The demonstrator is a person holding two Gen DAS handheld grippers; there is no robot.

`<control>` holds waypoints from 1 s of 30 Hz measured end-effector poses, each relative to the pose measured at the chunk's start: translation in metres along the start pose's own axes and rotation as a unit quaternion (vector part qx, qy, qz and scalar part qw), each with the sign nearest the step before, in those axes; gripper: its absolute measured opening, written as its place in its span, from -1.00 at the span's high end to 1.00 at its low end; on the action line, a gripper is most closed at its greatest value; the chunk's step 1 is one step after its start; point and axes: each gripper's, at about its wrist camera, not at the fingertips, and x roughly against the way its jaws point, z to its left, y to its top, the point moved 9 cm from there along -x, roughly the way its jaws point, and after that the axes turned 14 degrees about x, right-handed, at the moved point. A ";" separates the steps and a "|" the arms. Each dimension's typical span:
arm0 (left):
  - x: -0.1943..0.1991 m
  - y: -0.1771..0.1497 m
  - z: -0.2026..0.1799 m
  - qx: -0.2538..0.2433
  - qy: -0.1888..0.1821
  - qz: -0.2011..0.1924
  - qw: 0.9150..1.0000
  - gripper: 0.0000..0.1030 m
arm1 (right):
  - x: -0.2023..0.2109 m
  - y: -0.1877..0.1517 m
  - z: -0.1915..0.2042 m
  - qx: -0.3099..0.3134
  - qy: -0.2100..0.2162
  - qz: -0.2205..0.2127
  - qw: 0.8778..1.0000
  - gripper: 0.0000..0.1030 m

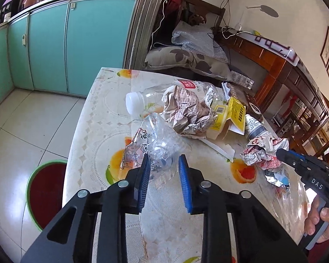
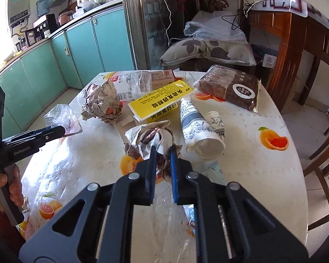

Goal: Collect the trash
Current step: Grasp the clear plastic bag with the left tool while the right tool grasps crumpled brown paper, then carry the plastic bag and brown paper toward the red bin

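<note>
My left gripper [image 1: 163, 159] is shut on a crumpled clear plastic wrapper [image 1: 152, 138] and holds it over the table's left part; it also shows in the right wrist view [image 2: 61, 118]. My right gripper [image 2: 162, 151] is shut on a crumpled newspaper ball [image 2: 150, 139], which also shows in the left wrist view [image 1: 263, 151]. Other trash lies on the round table [image 2: 252, 164]: a larger newspaper ball [image 2: 102, 103], a clear bottle with a white cap [image 1: 133, 104], a yellow carton [image 2: 162, 102], and paper cups [image 2: 202, 129].
A green-rimmed red bin [image 1: 47, 190] stands on the floor left of the table. A brown packaged loaf [image 2: 230, 86] lies at the table's far right. Teal cabinets [image 1: 76, 43] line the far wall. A wooden chair [image 2: 324, 164] stands at right.
</note>
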 end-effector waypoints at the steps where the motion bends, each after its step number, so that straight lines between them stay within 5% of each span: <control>1: 0.002 0.001 0.001 -0.003 0.002 -0.003 1.000 0.57 | 0.003 0.001 0.001 -0.001 0.000 -0.004 1.000 0.77; 30: 0.035 0.009 0.023 -0.003 0.016 -0.041 0.999 0.58 | 0.030 0.046 0.062 0.014 0.041 -0.067 0.997 0.77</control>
